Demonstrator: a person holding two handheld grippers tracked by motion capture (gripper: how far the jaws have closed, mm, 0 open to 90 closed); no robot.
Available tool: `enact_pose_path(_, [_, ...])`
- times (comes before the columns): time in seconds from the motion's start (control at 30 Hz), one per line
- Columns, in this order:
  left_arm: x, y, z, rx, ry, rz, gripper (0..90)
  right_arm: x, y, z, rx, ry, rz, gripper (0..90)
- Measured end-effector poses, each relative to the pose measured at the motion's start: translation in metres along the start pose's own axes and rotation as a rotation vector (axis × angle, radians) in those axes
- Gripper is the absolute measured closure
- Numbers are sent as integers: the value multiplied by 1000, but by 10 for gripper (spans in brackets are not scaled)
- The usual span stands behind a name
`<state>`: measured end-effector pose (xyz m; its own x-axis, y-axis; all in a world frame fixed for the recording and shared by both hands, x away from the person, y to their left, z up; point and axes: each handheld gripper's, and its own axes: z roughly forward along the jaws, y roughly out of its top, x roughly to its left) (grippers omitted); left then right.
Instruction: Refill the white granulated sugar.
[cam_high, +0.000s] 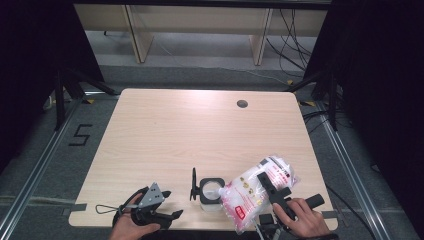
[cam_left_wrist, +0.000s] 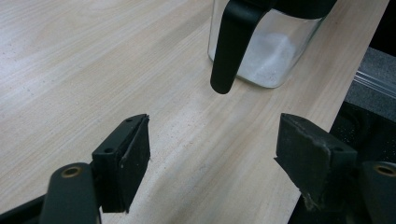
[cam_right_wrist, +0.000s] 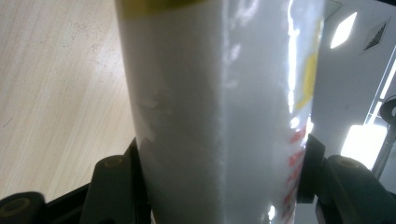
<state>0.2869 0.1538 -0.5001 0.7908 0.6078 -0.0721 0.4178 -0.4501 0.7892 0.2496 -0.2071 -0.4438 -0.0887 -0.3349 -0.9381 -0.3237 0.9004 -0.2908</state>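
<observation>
A clear plastic bag of white grains (cam_high: 256, 191) with red print is tilted over a glass jar (cam_high: 210, 196) near the table's front edge. My right gripper (cam_high: 272, 191) is shut on the bag (cam_right_wrist: 219, 112), a jaw pressing each side. The jar (cam_left_wrist: 268, 51) holds some white grains, has a black rim, and its black lid (cam_high: 193, 184) hangs open to the left. My left gripper (cam_high: 170, 205) rests on the table left of the jar, jaws open and empty, pointing toward the jar's black handle (cam_left_wrist: 231, 44); the gripper (cam_left_wrist: 212, 154) has bare wood between its jaws.
The light wooden table (cam_high: 190, 130) has a round cable hole (cam_high: 242, 104) at the back right. A thin wire loop (cam_high: 105, 208) lies left of my left hand. Fine grains are scattered on the wood near the jar. The table's front edge (cam_left_wrist: 327, 126) is close on the right.
</observation>
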Motion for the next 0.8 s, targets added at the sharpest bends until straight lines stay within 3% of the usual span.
enact_pose_path(0.07, [0,0,0,0,0,0,257,-1,0,1,-11,-8,-12,441])
enact_pose_path(0.17, [1,0,0,9,5,12,257,1,-1,0,0,-1,14,441])
enact_pose_path(0.27, [0,0,0,0,0,0,257,-1,-1,0,0,-3,-1,442])
enact_pose_path(0.3, [0,0,0,1,0,0,257,1,-2,-1,15,0,22,442])
enact_pose_path(0.47, [0,0,0,1,2,5,257,1,-2,-1,14,0,25,442])
enact_pose_path(0.7, [-1,0,1,-9,0,-7,257,1,-2,-1,10,-1,19,442])
enact_pose_path(0.73, [-1,0,1,-9,0,-7,257,-1,-1,0,-2,-10,-12,442])
enact_pose_path(0.8, [-1,0,1,-9,-3,-13,257,-1,-1,0,-4,-11,-15,442])
